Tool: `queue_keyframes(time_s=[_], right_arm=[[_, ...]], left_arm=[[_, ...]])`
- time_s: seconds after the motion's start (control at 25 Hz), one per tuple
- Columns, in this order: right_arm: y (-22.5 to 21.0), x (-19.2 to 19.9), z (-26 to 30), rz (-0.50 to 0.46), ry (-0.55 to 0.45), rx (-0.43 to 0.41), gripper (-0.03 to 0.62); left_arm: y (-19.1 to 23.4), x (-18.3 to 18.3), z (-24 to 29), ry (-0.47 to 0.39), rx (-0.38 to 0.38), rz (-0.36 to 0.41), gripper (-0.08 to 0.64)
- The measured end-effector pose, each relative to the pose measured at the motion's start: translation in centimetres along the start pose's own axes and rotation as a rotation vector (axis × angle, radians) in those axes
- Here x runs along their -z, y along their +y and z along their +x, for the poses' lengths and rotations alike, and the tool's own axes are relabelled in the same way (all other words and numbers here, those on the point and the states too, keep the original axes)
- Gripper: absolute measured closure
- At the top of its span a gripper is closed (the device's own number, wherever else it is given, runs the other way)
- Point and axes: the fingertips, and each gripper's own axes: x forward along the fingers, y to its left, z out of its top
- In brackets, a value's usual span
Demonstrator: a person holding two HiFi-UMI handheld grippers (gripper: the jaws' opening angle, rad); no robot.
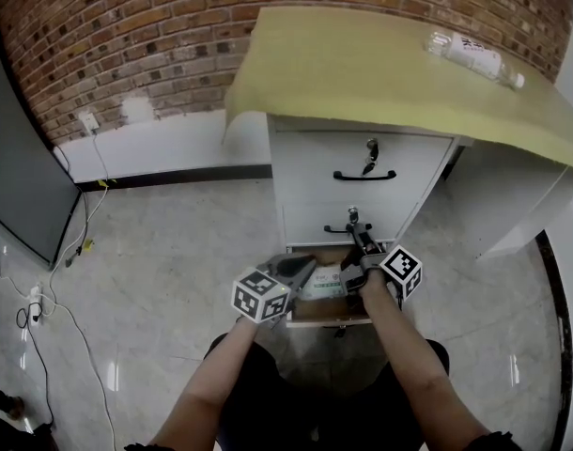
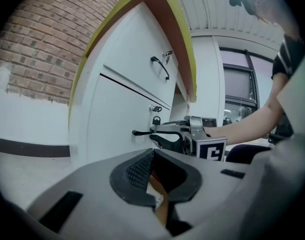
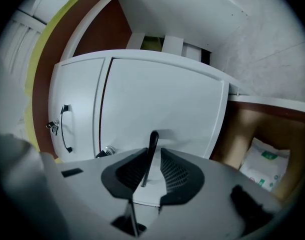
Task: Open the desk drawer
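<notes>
Brick wall (image 1: 127,36) backs a yellow-topped bench (image 1: 362,73), bottom drawer (image 1: 332,315) open; low down, the right gripper (image 1: 364,242) keeps fingers apart around a handle (image 3: 150,140), the left gripper (image 2: 152,159) fingers closed together.

No legible text anywhere. The label on the bottle (image 1: 474,59) atop the desk (image 1: 362,64) is too small to read. So is the green print on the packet (image 3: 265,166) in the desk's open drawer (image 1: 335,314).
</notes>
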Motion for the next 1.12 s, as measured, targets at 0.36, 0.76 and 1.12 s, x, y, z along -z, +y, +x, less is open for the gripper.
queue_keyframes(time_s=[0.36,0.76,1.12], right_arm=[[0.1,0.0,-0.3,0.093,-0.050,-0.008,0.560],[0.4,0.5,-1.3,0.133,-0.053,-0.025,0.566],[0.6,1.5,-3.5,0.117,-0.009,-0.032,0.566]], left_arm=[[0.0,-0.5,-0.7,-0.015,-0.031,0.014,0.549],[-1.0,-1.4,-2.0,-0.041,-0.014,0.006,0.548],[-3.1,-2.2,-2.3,-0.023,-0.014,0.026,0.549]])
